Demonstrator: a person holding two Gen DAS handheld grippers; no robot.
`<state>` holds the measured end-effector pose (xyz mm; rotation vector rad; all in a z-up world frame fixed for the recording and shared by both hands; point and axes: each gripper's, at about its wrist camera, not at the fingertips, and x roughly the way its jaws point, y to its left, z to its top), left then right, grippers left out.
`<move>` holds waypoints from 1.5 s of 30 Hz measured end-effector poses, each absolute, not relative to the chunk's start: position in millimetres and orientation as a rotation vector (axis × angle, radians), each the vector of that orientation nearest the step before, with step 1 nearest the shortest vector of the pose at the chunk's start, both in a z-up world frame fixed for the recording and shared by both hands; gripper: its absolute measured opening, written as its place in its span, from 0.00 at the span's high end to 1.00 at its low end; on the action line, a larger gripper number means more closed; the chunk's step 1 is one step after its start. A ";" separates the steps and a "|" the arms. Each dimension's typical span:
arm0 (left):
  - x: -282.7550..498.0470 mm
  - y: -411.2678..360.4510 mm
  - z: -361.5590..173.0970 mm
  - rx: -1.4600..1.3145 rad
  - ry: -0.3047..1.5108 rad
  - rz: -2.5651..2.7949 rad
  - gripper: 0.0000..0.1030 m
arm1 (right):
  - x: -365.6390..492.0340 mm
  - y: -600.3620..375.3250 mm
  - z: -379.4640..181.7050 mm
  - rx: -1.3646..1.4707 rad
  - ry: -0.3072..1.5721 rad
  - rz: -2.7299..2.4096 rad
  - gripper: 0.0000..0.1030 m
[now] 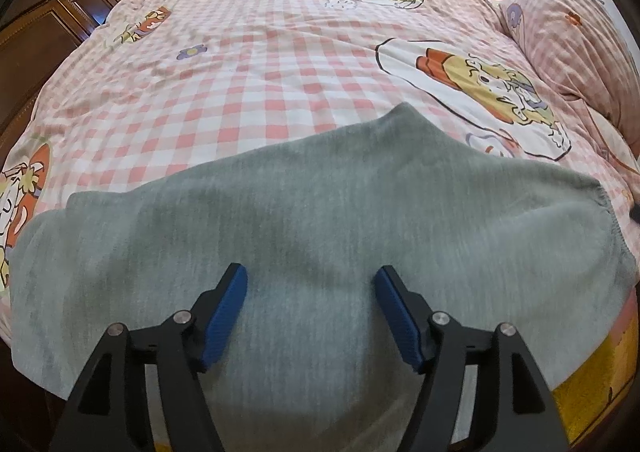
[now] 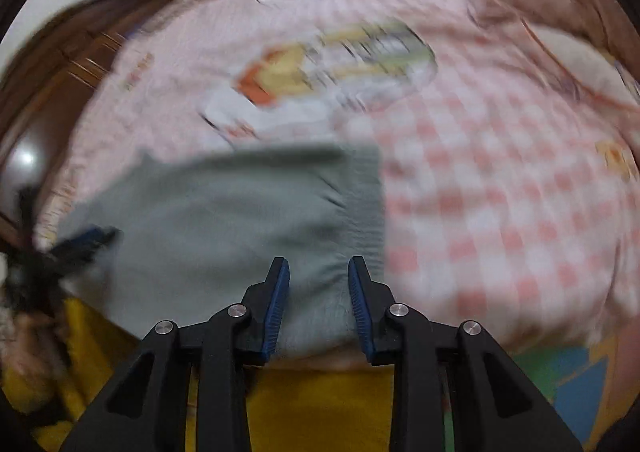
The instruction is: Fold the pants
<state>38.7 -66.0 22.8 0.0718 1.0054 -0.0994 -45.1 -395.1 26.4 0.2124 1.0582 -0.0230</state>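
Left claw (image 1: 310, 280) gapes empty over the pants (image 1: 320, 220), whose long axis runs crosswise beneath it on the bed (image 1: 256, 92). Right claw (image 2: 319, 272), half open and empty, hangs over their waistband end (image 2: 366, 212); we judge it nearer that edge.

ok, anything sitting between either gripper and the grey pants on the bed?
Nothing visible. The grey pants lie bare on the checked bed cover. The left gripper and right gripper sit directly over the cloth, fingers apart, nothing between them.

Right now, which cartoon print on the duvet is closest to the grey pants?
The large right-hand cartoon print; its outline meets the grey pants edge. The other prints sit farther off.
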 end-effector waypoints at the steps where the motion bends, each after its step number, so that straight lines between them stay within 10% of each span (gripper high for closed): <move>1: 38.4 -65.8 23.1 0.072 1.005 -0.101 0.31 | -44.2 -399.3 22.5 0.227 1.073 -0.027 0.63; 45: -84.5 238.0 41.8 -0.575 0.880 0.242 0.31 | 89.6 88.3 65.9 -0.215 1.151 0.755 0.63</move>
